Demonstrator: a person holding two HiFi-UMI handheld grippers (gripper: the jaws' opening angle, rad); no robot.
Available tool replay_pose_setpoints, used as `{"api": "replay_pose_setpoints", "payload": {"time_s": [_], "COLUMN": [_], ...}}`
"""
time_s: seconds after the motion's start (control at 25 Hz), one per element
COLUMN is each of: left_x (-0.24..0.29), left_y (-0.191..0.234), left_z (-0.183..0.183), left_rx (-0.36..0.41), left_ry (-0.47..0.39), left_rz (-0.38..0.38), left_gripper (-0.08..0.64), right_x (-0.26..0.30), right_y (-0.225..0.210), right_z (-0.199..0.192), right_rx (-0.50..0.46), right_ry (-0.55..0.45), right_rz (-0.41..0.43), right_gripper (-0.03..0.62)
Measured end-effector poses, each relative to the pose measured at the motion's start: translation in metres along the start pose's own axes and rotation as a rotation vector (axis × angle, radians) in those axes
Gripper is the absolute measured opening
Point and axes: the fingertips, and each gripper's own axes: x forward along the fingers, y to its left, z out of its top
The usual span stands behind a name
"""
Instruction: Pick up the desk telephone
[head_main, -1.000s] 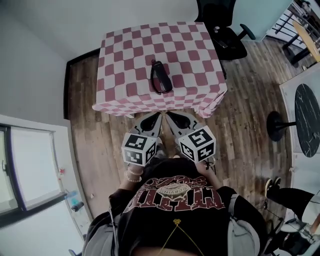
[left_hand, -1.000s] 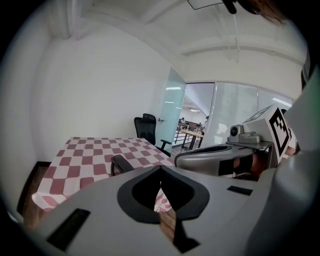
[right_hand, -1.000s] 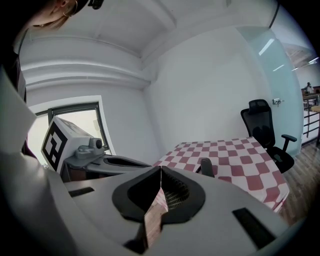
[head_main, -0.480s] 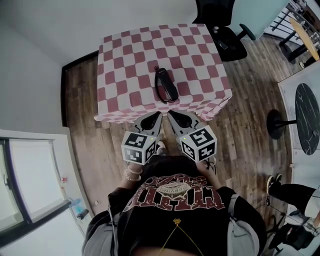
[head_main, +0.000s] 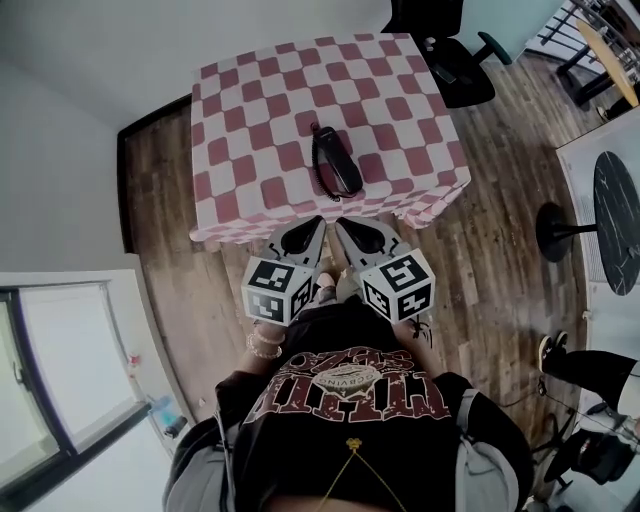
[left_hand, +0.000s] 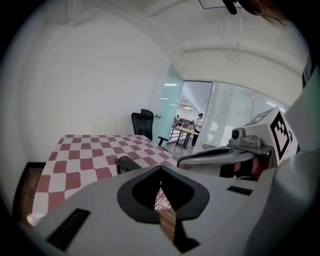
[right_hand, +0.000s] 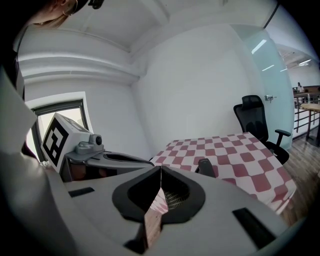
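Table (head_main: 250, 110): a checked cloth covered it, and you stood at its near edge.
Desk telephone (head_main: 335, 160): it lay flat midway along the near edge, set a little in from it and untouched.
Left gripper (head_main: 316, 226): your jaws were closed on nothing, at the near edge.
Right gripper (head_main: 342, 226): closed and empty too, just beside the left.
Progress: nothing was done yet. Reaching, opening, gripping and lifting all remained.

Checkered-cloth table (head_main: 250, 130) carries a black desk telephone (head_main: 335, 162)
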Motion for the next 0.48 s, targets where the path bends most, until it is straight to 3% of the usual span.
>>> {"api": "replay_pose_setpoints", "payload": {"time_s": [0.48], "left_x": [0.018], "left_y": [0.025], "left_z": [0.002], "left_rx": [-0.039], "left_ry": [0.033], "left_rz": [0.027], "left_gripper": [0.008], "right_x": [0.031], "right_y": [-0.019], "right_z": [0.018], "right_rx": [-0.025], "right_ry": [0.036], "right_rz": [0.037], "right_gripper": [0.020]}}
